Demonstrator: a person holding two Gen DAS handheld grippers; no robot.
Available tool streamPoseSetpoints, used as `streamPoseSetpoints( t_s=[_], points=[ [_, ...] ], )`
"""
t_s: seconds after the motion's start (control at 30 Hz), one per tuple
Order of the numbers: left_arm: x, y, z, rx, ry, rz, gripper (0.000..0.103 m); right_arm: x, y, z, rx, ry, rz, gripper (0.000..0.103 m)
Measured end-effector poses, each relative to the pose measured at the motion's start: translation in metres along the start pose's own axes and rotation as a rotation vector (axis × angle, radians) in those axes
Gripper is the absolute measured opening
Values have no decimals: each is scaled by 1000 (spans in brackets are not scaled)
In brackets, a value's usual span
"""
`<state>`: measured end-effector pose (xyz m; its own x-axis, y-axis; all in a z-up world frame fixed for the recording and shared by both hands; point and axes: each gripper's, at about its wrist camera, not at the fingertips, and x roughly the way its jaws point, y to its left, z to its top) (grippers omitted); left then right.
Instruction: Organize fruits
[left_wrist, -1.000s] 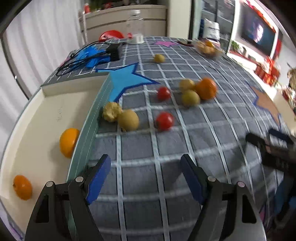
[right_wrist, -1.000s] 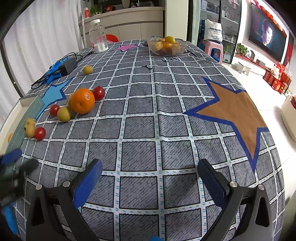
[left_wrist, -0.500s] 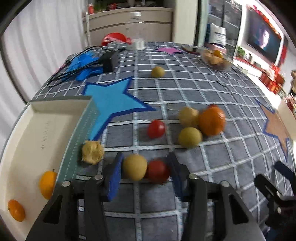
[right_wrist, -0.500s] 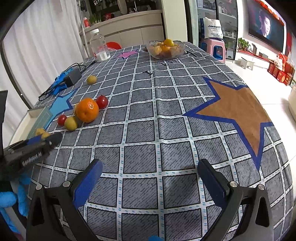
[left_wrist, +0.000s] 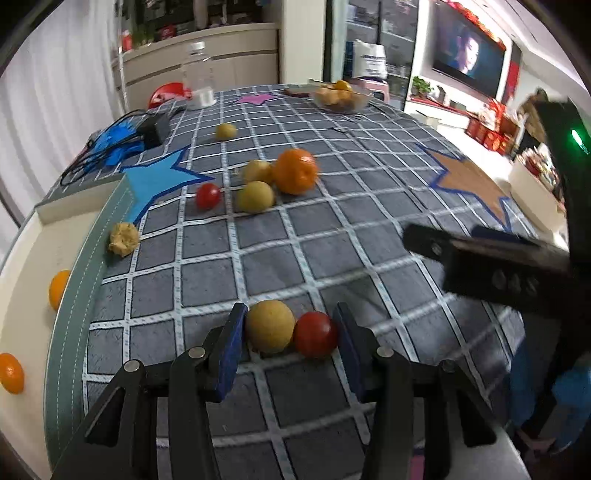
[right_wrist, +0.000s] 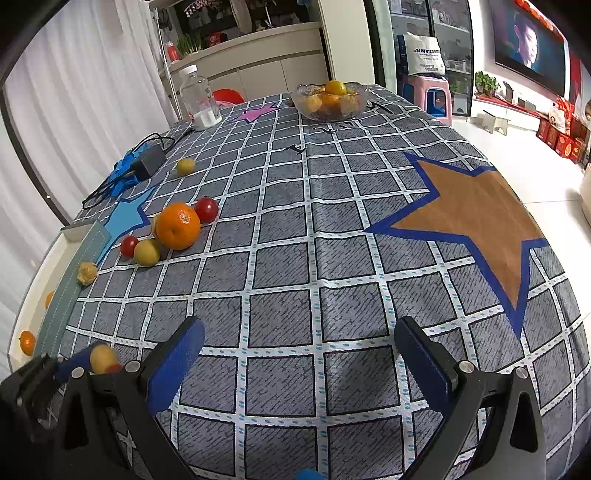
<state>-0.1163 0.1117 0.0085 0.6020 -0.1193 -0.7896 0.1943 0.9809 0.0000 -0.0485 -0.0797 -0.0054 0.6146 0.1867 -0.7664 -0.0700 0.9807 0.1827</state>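
Observation:
My left gripper (left_wrist: 290, 334) is shut on a yellow-green fruit (left_wrist: 269, 330) and a red cherry tomato (left_wrist: 316, 334), side by side between its blue pads and lifted above the checked cloth. They also show in the right wrist view (right_wrist: 102, 359). My right gripper (right_wrist: 295, 354) is open and empty over the near cloth. A large orange (left_wrist: 297, 170), two yellow-green fruits (left_wrist: 255, 196) and a red tomato (left_wrist: 208, 195) lie grouped mid-table. A crinkled yellow fruit (left_wrist: 123, 238) lies by the white tray (left_wrist: 26, 266), which holds two small oranges (left_wrist: 59, 288).
A lone yellow fruit (left_wrist: 225, 131) lies farther back. A glass bowl of fruit (right_wrist: 327, 100), a plastic bottle (right_wrist: 197, 98) and a black adapter with blue cables (right_wrist: 142, 164) stand at the back. The table edge drops off to the right.
The left gripper closed on the yellow-green fruit and the tomato, then lifted them back toward the near edge. The right gripper tilted slightly and stayed open.

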Motion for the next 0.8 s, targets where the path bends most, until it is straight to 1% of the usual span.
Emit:
streamPoseSetpoints(
  t_s=[0.1, 0.17, 0.23, 0.33, 0.4, 0.5, 0.57, 0.67, 0.73, 0.8],
  points=[
    [-5, -3, -4, 31, -30, 13, 58, 0, 0, 0, 0, 1, -2, 103],
    [-12, -1, -7, 42, -68, 40, 73, 0, 0, 0, -2, 2, -4, 103],
    [-18, 5, -10, 40, -107, 65, 78, 0, 0, 0, -4, 3, -7, 103],
    [-25, 17, -16, 25, -134, 72, 80, 1, 1, 0, -12, 8, -17, 103],
    [-24, 26, -20, 0, -135, 73, 81, 2, 3, 0, -19, 11, -26, 103],
    [-20, 40, -22, -67, -107, 36, 81, 3, 6, 0, -30, 17, -41, 103],
    [-20, 44, -23, -93, -113, 22, 81, 4, 8, 0, -40, 23, -55, 103],
    [-17, 44, -23, -96, -94, 8, 81, 6, 11, 0, -56, 32, -77, 103],
    [-17, 43, -22, -89, -95, 0, 81, 8, 14, 0, -70, 39, -96, 103],
    [-15, 40, -22, -76, -81, 15, 81, 9, 16, -1, -82, 46, -113, 103]
  ],
)
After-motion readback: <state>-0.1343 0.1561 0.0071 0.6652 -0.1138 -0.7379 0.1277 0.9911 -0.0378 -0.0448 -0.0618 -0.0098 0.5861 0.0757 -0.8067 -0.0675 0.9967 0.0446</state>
